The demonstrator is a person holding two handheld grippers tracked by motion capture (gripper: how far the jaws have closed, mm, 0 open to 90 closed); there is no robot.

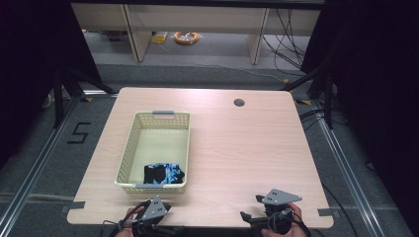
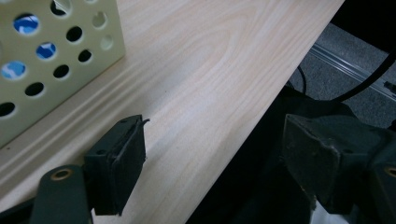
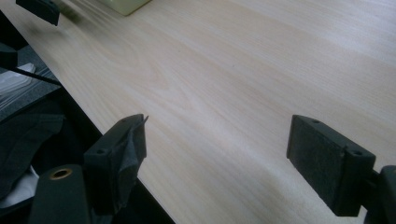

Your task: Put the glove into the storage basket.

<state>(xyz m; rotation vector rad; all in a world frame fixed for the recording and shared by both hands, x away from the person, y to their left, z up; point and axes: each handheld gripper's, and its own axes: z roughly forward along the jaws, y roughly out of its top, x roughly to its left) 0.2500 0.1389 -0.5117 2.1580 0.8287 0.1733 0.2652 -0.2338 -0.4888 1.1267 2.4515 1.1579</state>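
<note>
The high view looks forward and down over the whole table, taking in the basket. Each gripper view sits low and close above the table's near edge (the left one beside the basket), sharing that wood surface.

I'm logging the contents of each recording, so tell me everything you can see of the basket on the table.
The basket is a pale yellow-green rectangular bin, apparently plastic, its walls perforated with round holes. A grey strip sits on the rim at its far end and another at its near end. It stands upright on the left half of the wooden table, long side running away from the person. Inside, at the near end, lies a black and blue bundle of fabric. Nothing else touches it; the left hand-held gripper is close by, jaws apart.
</note>
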